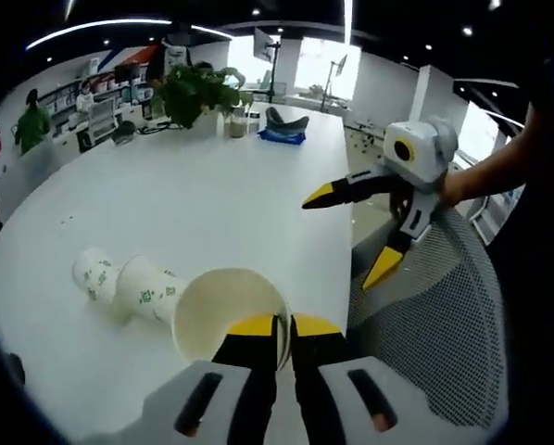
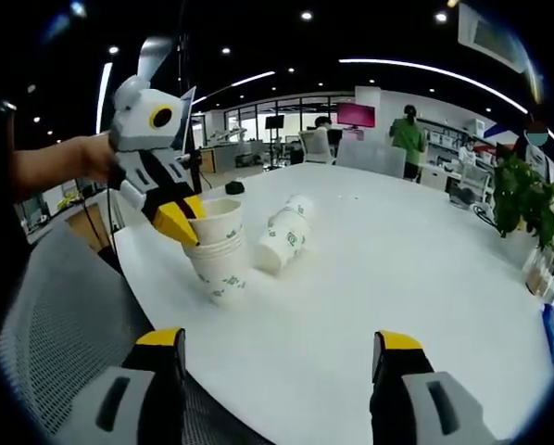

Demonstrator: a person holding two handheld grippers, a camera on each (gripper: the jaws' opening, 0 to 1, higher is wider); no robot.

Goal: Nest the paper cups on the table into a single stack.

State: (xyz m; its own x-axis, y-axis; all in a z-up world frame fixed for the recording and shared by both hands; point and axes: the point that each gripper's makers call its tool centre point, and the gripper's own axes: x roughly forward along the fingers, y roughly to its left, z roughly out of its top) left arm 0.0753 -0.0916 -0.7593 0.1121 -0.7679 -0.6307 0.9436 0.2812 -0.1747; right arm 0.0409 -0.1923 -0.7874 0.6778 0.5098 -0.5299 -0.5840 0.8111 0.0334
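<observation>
White paper, the rim of a stack of cups (image 1: pixel 223 315), is pinched between the left tongs (image 1: pixel 284 336) in the left gripper view, near the surface (image 1: pixel 212 195) edge, with two more nested cups (image 1: pixel 124 286) lying on their side just beyond and the right tongs (image 1: pixel 356 232) spread wide above a mesh chair (image 1: pixel 444 324). Across in the right gripper view, the right tongs (image 2: pixel 282 357) stand wide and hold nothing, while the left tongs (image 2: pixel 180 221) grip the top cup's rim of the upright stack (image 2: pixel 217 250), the lying cups (image 2: pixel 284 236) just beside it.

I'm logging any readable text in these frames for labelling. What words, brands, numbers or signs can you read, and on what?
None can be read.
Green print on the paper cups, held by the left gripper: too small and blurred.
Same print on the lying cups: blurred.
Pink wall screen: no legible text.
</observation>
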